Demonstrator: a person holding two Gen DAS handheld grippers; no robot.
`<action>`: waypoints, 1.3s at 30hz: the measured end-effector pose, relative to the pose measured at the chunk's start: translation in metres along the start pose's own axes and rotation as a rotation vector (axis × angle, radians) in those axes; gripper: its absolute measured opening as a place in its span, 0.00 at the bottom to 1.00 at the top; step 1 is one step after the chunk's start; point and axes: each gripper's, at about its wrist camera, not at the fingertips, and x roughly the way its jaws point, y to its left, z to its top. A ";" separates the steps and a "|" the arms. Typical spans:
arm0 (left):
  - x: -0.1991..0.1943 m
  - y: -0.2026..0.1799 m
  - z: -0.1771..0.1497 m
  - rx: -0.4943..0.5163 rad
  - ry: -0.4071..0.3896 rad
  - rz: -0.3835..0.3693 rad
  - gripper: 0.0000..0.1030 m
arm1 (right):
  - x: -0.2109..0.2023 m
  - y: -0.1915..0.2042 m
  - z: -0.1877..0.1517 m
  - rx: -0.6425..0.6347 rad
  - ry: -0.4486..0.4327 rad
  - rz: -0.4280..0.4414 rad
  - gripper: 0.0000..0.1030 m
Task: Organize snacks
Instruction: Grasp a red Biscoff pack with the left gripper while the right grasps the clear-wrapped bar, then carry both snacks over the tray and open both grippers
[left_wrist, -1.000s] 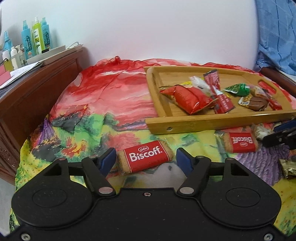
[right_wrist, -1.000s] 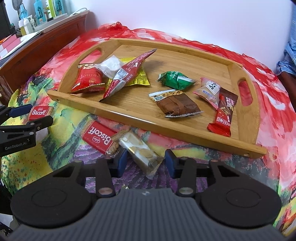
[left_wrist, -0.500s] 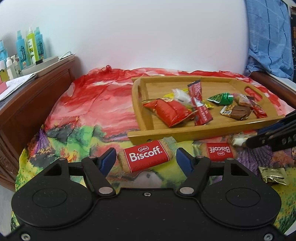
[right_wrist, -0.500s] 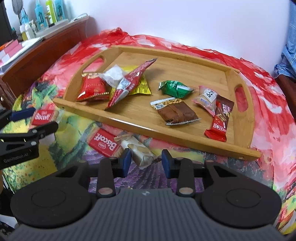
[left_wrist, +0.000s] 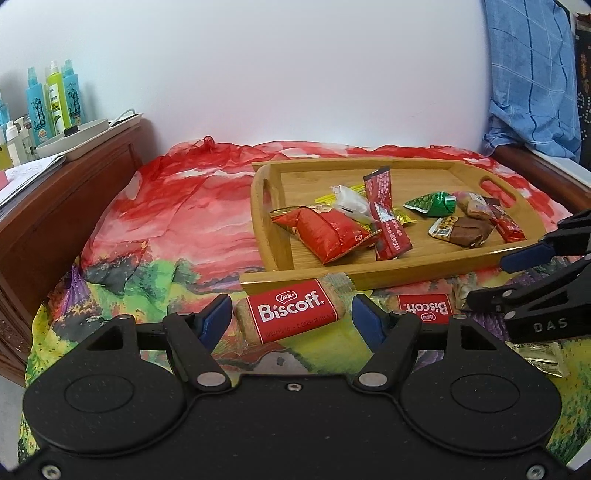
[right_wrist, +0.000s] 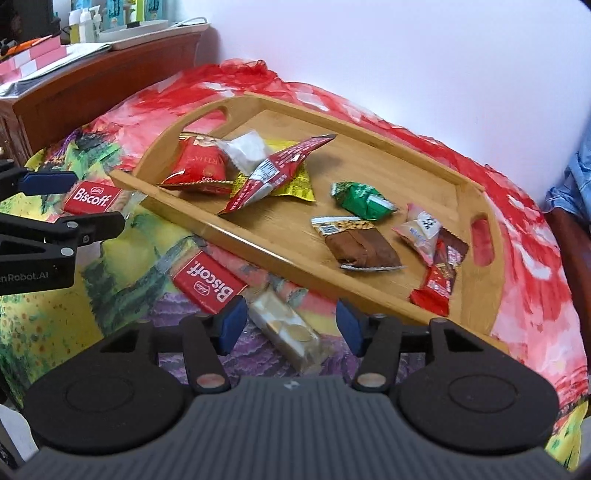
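Note:
My left gripper (left_wrist: 291, 312) is shut on a red Biscoff biscuit (left_wrist: 291, 315), held by its wrapper ends just above the colourful cloth, in front of the wooden tray (left_wrist: 369, 280). The right wrist view shows that Biscoff (right_wrist: 92, 195) between the left fingers. My right gripper (right_wrist: 290, 317) is opening; a pale gold-wrapped snack (right_wrist: 284, 328) lies between its pads, which stand clear of it. A second Biscoff (right_wrist: 208, 282) lies on the cloth just left of it. The tray (right_wrist: 277, 254) holds several snacks, among them a red bag (right_wrist: 199, 166) and a green packet (right_wrist: 364, 201).
A crumpled gold wrapper (left_wrist: 543, 356) lies on the cloth at the right. A wooden cabinet with bottles (left_wrist: 51, 99) stands to the left. A blue cloth (left_wrist: 532, 74) hangs at the far right, and a white wall rises behind the tray.
The right gripper's jaws have spread and let go of the pale snack. The left gripper has risen a little with the Biscoff still in it.

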 end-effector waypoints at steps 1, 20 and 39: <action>0.000 0.000 0.000 0.000 0.000 -0.001 0.68 | 0.001 0.000 0.000 -0.003 0.002 0.001 0.68; 0.000 -0.005 0.007 -0.007 -0.001 -0.020 0.68 | 0.001 0.008 0.000 -0.007 0.057 0.064 0.25; 0.007 0.000 0.069 -0.077 -0.119 -0.054 0.67 | -0.029 -0.038 0.051 0.230 -0.124 0.037 0.25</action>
